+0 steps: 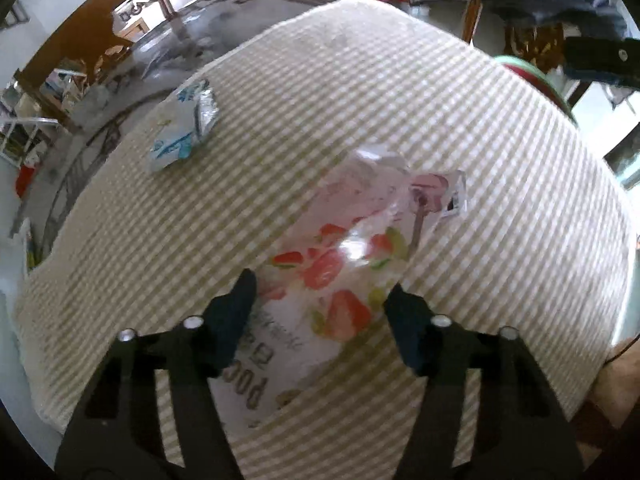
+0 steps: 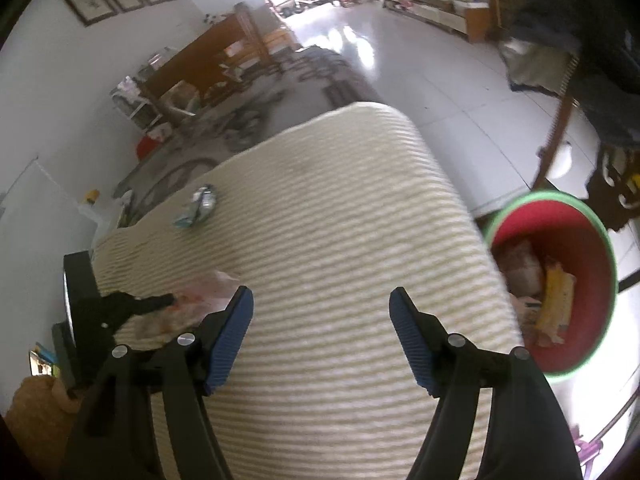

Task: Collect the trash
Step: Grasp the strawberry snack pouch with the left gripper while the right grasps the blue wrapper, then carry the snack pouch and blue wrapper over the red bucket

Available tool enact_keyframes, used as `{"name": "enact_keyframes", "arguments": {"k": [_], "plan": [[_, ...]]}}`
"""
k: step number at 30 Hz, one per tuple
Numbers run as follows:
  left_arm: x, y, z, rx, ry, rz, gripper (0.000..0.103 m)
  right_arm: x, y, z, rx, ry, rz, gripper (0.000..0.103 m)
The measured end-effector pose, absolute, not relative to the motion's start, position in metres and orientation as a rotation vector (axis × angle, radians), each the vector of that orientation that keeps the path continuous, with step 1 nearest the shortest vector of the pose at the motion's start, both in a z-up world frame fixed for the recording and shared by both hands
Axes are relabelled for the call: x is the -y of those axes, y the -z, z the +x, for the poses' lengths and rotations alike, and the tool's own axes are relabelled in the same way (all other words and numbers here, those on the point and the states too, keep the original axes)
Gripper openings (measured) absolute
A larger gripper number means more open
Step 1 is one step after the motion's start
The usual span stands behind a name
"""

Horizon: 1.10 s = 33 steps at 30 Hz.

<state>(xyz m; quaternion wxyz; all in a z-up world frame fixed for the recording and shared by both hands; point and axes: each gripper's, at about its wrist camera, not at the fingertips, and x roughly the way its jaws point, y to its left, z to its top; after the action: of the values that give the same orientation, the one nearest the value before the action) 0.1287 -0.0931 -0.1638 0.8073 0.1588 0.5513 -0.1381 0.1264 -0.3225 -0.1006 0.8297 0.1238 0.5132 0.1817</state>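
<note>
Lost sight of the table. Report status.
Left gripper open, astride strawberry wrapper. Right gripper open, empty. Blue wrapper still on tablecloth. Red bin unobstructed.

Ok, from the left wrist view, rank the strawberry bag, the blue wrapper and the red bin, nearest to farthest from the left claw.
1. Strawberry bag: between the left claw's fingers.
2. Blue wrapper: upper left on the cloth.
3. Red bin: upper right, past the table's edge.
</note>
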Motion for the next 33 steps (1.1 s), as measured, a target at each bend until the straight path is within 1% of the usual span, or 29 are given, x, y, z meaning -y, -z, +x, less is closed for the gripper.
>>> {"name": "enact_keyframes", "arguments": {"k": [4, 5, 10, 14, 20, 23, 24, 25, 26, 27, 28, 33], "plan": [[0.059, 0.152, 0.123, -1.170, 0.270, 0.129, 0.029, 0.279, 0.100, 0.141, -1.093, -0.423, 0.247, 0.073], [0.052, 0.151, 0.120, -1.169, 0.259, 0.089, 0.028, 0.270, 0.100, 0.145, -1.095, -0.431, 0.243, 0.073], [0.010, 0.143, 0.084, -1.162, 0.177, -0.123, 0.028, 0.212, 0.112, 0.182, -1.135, -0.463, 0.251, 0.078], [-0.016, 0.142, 0.050, -1.182, 0.136, -0.274, 0.028, 0.166, 0.130, 0.220, -1.191, -0.449, 0.278, 0.078], [-0.023, 0.145, 0.032, -1.183, 0.120, -0.332, 0.028, 0.121, 0.163, 0.259, -1.271, -0.366, 0.291, 0.078], [-0.025, 0.144, 0.030, -1.181, 0.121, -0.341, 0.028, 0.107, 0.172, 0.265, -1.284, -0.334, 0.268, 0.078], [-0.027, 0.144, 0.034, -1.182, 0.121, -0.343, 0.028, 0.104, 0.174, 0.266, -1.283, -0.323, 0.250, 0.076], [-0.027, 0.144, 0.034, -1.182, 0.121, -0.345, 0.028, 0.102, 0.173, 0.266, -1.265, -0.319, 0.230, 0.068], [-0.028, 0.145, 0.035, -1.182, 0.122, -0.348, 0.028, 0.099, 0.172, 0.266, -1.263, -0.332, 0.213, 0.056], [-0.029, 0.145, 0.035, -1.182, 0.121, -0.350, 0.028, 0.098, 0.172, 0.266, -1.273, -0.345, 0.200, 0.033], [-0.029, 0.146, 0.035, -1.183, 0.120, -0.351, 0.028, 0.097, 0.171, 0.266, -1.274, -0.366, 0.198, 0.028], [-0.033, 0.147, 0.037, -1.182, 0.125, -0.353, 0.028, 0.111, 0.148, 0.252, -1.192, -0.427, 0.171, 0.026]]}}
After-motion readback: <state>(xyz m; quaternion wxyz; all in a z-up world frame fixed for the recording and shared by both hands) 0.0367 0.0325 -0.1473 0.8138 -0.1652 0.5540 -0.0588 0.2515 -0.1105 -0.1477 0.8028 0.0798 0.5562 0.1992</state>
